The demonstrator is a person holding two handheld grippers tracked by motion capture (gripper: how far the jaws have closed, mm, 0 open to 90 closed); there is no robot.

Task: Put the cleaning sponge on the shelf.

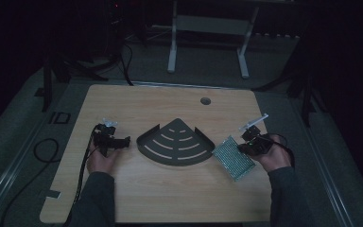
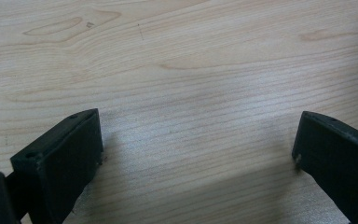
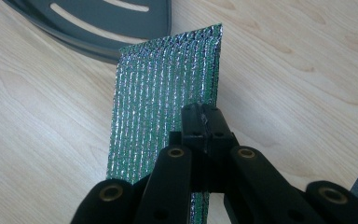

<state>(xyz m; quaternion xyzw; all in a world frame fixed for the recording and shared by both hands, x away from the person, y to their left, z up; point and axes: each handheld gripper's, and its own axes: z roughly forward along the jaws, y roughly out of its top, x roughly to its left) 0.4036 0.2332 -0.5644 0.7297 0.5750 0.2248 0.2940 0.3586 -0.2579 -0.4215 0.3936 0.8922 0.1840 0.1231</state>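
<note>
Your left gripper (image 1: 109, 140) sits just left of the dark fan-shaped tray (image 1: 176, 142), jaws spread wide over bare table (image 2: 191, 70) with nothing between them; it looks parked, ready to steady the tray. The tray lies flat at the middle, slots up. Just right of the tray, your right gripper (image 3: 204, 122) is clenched on one edge of the glittery green pad (image 3: 163, 93), holding it tilted beside the rim, probably to lay it inside.

wooden table (image 1: 170, 198), grey carpet (image 1: 19, 123), white desk legs (image 1: 172, 52)
</note>
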